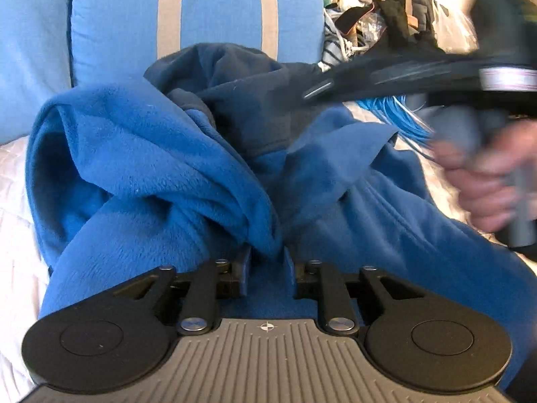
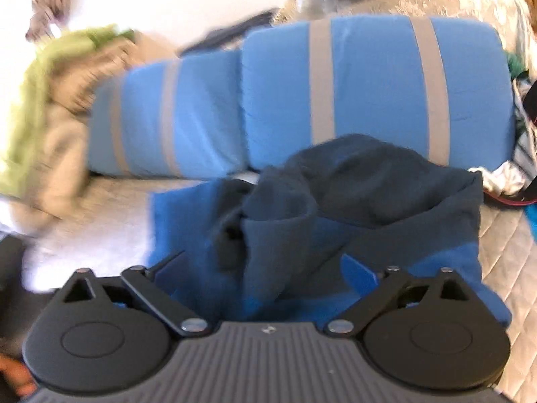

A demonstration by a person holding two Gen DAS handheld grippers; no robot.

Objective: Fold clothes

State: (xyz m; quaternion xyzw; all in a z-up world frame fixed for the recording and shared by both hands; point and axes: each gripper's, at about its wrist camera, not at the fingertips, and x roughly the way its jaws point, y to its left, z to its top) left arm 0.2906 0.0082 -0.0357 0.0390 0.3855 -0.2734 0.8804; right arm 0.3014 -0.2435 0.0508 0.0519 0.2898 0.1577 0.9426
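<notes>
A blue fleece garment [image 1: 161, 168] lies bunched in the middle of a bed [image 1: 13, 174] covered with a pale quilted spread. Its darker navy part [image 1: 241, 94] is heaped at the far side, resting against a light-blue pillow with grey stripes [image 1: 198, 16] at the head of the bed. A second striped pillow [image 2: 167, 114] sits beside the first.

The left gripper [image 1: 265, 262] points down into the near edge of the garment. Its jaws stand a little apart, with a pointed fold of bright blue fleece hanging between them; whether the pads press on the cloth cannot be told.

The right gripper [image 2: 268, 268] hovers over the garment from the near side, its jaws spread wide with the navy and blue cloth below them and nothing clamped. In the left wrist view this gripper appears blurred at the right, held by a hand [image 1: 486, 184] above the garment's right side.

A loose pile of clothes and bags [image 1: 386, 16] lies at the far right corner of the bed. A green and beige cloth [image 2: 50, 107], blurred, lies at the far left.
</notes>
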